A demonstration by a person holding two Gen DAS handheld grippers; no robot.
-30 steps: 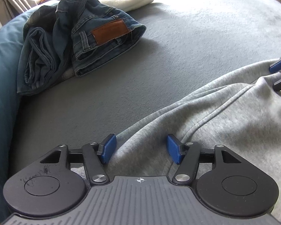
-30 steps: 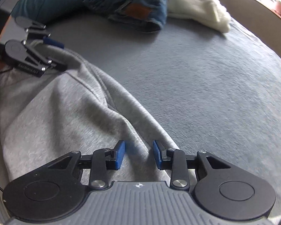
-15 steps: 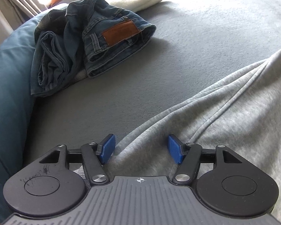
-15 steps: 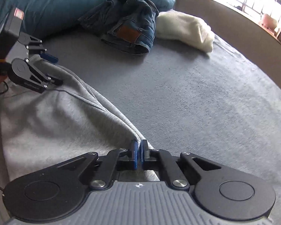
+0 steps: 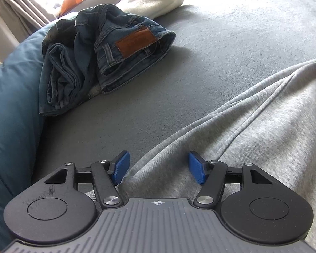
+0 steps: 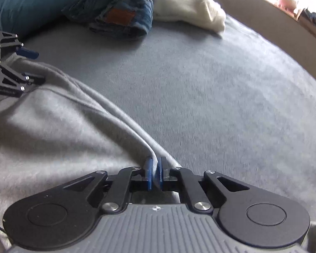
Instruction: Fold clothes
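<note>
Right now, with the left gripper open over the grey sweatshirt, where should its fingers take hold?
Grip the folded edge of the grey sweatshirt straight ahead, between the left gripper's open fingers. That ridge stands proud of the blanket and runs taut to the right gripper, already shut on it, so both would hold one edge.

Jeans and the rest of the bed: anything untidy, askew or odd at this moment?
Yes. The jeans lie crumpled in a heap against the blue pillow, beside a bunched cream garment. Only the right gripper pinches the grey sweatshirt edge; the left gripper is open around it.
</note>
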